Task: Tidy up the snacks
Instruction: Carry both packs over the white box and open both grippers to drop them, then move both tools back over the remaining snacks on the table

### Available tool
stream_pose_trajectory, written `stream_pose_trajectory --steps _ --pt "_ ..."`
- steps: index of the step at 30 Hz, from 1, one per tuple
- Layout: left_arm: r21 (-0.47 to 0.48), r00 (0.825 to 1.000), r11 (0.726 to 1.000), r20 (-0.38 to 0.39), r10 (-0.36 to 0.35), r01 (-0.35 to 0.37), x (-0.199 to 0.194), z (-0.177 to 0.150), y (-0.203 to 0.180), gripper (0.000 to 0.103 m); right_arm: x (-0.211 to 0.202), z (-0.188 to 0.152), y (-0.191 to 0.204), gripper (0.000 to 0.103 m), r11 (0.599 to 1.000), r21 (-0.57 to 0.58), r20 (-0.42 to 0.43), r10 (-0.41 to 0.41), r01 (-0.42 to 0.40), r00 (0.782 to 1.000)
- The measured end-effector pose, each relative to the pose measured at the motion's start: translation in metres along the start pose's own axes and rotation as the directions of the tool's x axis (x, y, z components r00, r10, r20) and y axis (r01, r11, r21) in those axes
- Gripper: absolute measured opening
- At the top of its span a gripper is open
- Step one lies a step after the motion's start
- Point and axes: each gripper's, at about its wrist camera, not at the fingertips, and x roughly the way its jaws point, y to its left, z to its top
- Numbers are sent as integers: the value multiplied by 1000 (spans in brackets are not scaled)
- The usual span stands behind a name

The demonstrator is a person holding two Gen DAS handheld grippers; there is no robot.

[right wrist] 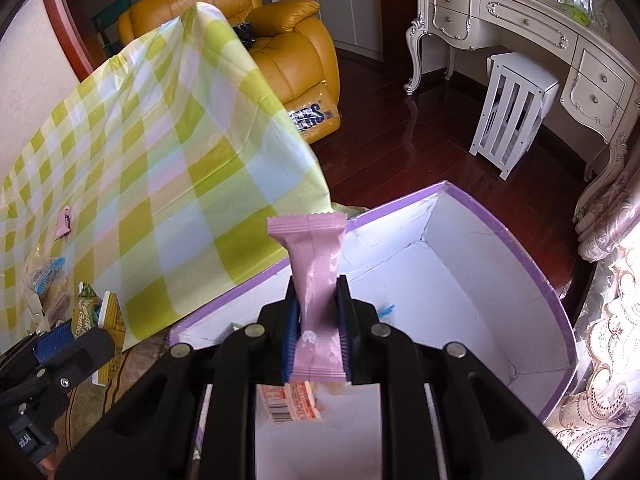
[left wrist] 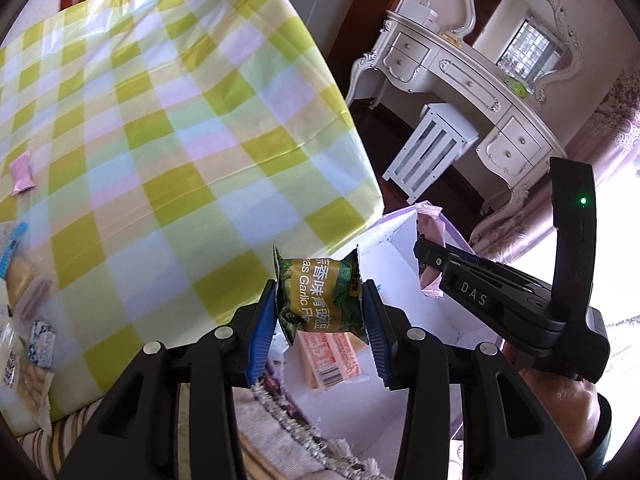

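Note:
My left gripper [left wrist: 320,312] is shut on a green garlic-pea snack packet [left wrist: 320,300], held at the edge of the checked table over the white box with purple rim [left wrist: 400,248]. The right gripper [right wrist: 318,332] is shut on a long pink snack packet [right wrist: 316,276] above the same box [right wrist: 460,280]. An orange-and-white packet [right wrist: 290,402] lies on the box floor. In the left wrist view the right gripper [left wrist: 424,264] shows at the right with the pink packet [left wrist: 430,228] in it. The left gripper's blue pads [right wrist: 54,338] appear at the lower left of the right wrist view.
A green-and-yellow checked tablecloth [left wrist: 168,128] covers the table. Several loose snack packets [left wrist: 28,320] lie at its left edge and a small pink packet [left wrist: 22,174] further up. A white dresser [right wrist: 540,40], white stool [right wrist: 516,108] and orange armchair [right wrist: 288,48] stand on the dark wood floor.

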Motion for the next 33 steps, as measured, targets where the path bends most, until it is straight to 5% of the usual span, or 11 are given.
stream_pose_trajectory --steps 7,10,33 --pt "1 994 994 -8 -113 113 23 15 -20 48 -3 11 -23 20 999 39 30 -35 33 999" --pt "-23 992 992 2 -127 127 24 17 -16 52 -6 14 -27 43 997 55 48 -57 54 997" --pt "-76 989 997 145 -23 34 -27 11 35 52 -24 9 28 65 999 -42 56 -18 21 998"
